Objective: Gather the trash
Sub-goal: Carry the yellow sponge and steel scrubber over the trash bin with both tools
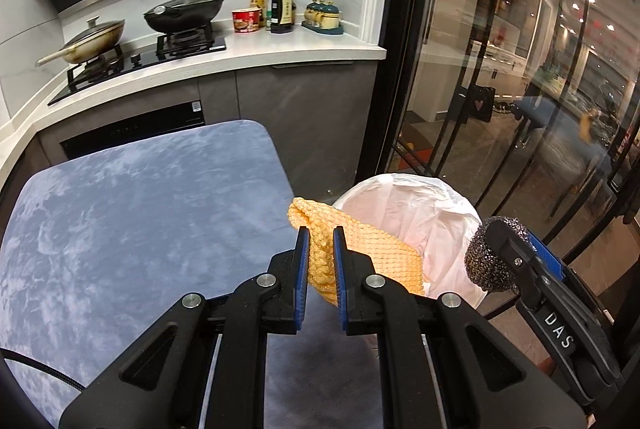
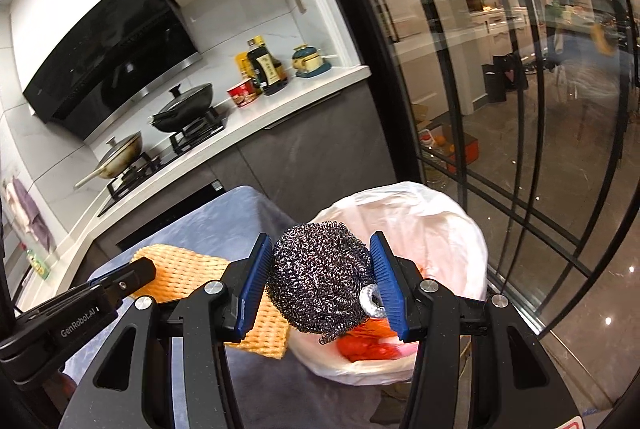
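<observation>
My left gripper (image 1: 321,234) is shut on an orange waffle-weave cloth (image 1: 360,249) and holds it at the table's right edge, next to the trash bin (image 1: 432,205) lined with a white bag. The cloth also shows in the right wrist view (image 2: 188,269). My right gripper (image 2: 320,241) is shut on a steel wool scrubber (image 2: 320,277) and holds it over the near rim of the bin (image 2: 440,213). The scrubber (image 1: 486,261) and right gripper also show at right in the left wrist view. Red and orange trash (image 2: 368,345) lies inside the bin.
A blue-grey velvet table (image 1: 140,213) lies at left. Behind it is a kitchen counter (image 1: 280,49) with two pans on a hob, a red cup and bottles. Black-framed glass doors (image 1: 500,89) stand just right of the bin.
</observation>
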Tool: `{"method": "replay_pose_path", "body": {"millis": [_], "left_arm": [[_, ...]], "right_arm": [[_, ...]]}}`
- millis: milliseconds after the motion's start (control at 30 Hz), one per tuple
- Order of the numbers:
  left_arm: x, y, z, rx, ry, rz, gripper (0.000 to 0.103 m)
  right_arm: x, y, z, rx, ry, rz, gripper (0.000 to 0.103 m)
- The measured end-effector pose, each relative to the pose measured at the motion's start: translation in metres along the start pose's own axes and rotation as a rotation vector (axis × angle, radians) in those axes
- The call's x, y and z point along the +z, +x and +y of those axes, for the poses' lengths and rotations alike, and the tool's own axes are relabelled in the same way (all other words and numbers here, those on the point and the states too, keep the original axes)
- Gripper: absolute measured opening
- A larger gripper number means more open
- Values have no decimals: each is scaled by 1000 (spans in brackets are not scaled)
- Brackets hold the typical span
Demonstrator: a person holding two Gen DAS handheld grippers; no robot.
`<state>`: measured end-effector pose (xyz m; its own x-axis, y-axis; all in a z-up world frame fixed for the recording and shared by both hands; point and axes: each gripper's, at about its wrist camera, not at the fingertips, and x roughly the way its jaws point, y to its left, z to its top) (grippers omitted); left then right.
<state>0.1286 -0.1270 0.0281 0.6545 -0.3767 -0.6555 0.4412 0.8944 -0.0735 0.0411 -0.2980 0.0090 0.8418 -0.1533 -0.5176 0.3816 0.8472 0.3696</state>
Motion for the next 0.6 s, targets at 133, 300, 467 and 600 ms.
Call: {"method": "replay_pose_path", "body": {"millis": [133,300,467,600], "left_arm": [[3,9,-9,-1,11,8,11],[6,20,-20,-2,26,18,11],[8,32,-28,-2,37,33,11],[9,42,-33,0,50,46,12]], "right_arm": [[4,5,-12,-16,15,1,49],[6,12,-23,-29,26,5,49],[9,24,-30,-35,27,18,49],[10,35,-33,-40,20,31,49]]}}
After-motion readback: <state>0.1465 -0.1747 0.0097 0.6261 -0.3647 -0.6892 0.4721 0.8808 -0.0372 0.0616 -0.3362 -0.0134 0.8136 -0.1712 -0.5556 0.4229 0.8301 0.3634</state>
